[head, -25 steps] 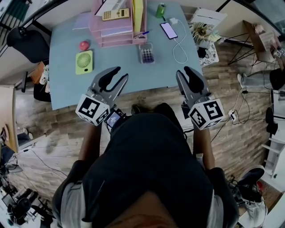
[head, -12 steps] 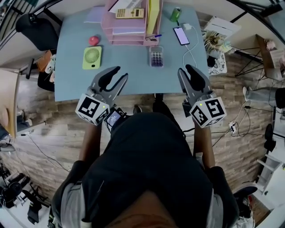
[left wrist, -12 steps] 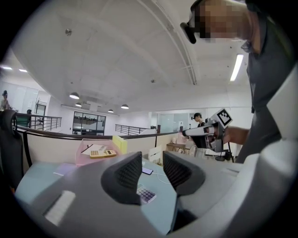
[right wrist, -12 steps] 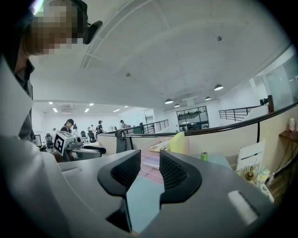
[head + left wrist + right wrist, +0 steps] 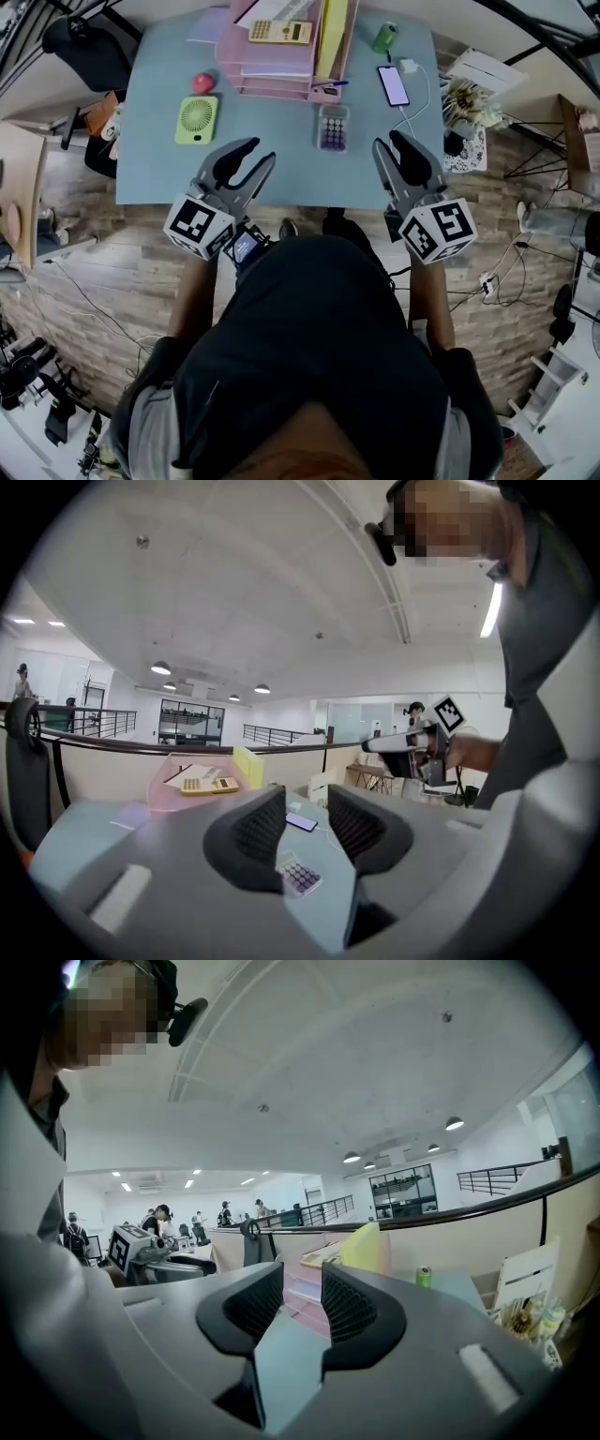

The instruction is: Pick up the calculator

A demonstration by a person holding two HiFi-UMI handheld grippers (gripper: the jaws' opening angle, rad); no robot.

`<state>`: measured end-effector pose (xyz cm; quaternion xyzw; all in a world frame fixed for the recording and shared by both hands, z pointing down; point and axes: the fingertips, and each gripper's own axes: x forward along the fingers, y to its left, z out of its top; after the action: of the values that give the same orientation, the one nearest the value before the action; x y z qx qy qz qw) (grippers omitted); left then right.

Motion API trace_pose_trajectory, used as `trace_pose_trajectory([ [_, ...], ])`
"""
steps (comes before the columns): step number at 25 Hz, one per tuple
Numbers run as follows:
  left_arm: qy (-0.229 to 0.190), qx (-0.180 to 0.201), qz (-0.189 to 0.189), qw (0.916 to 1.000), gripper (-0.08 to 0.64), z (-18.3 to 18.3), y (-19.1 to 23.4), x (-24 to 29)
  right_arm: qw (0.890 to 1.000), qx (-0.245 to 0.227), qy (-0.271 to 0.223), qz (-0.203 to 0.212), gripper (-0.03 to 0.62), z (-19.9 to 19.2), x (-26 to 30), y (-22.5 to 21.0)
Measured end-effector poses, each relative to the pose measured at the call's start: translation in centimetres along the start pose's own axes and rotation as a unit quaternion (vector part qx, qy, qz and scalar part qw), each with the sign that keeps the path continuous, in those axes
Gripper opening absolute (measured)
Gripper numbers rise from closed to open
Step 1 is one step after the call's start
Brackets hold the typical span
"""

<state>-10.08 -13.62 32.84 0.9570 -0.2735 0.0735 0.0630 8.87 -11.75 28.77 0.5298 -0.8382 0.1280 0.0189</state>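
**Matt plastics on a smooth blue surface, rough planks below**

The surface looks smooth and matt, pale blue, and the floor under it is of rough-grained wooden planks. At the far edge a file tray of translucent pink plastic bears the calculator, which is cream matt plastic. Nearer lie a keypad in a clear glossy case, a lime-green plastic fan, a phone with a glossy glass face and a shiny green metal can. The left gripper and right gripper are matt grey plastic. Their fingers are black, ribbed and rubbery-looking. The person's top is dark cloth.
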Motion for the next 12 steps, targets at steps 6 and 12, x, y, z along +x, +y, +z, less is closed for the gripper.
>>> trace_pose_trajectory([
  [6, 0.013, -0.007, 0.007, 0.9999, 0.193, -0.2, -0.1, 2.7, 1.000, 0.007, 0.010, 0.019, 0.107, -0.3, 1.3, -2.5],
  [12, 0.031, -0.026, 0.023, 0.9989, 0.193, -2.2, 0.9, 5.0, 0.999, 0.015, 0.027, 0.032, 0.107, -1.5, 2.9, -5.1],
])
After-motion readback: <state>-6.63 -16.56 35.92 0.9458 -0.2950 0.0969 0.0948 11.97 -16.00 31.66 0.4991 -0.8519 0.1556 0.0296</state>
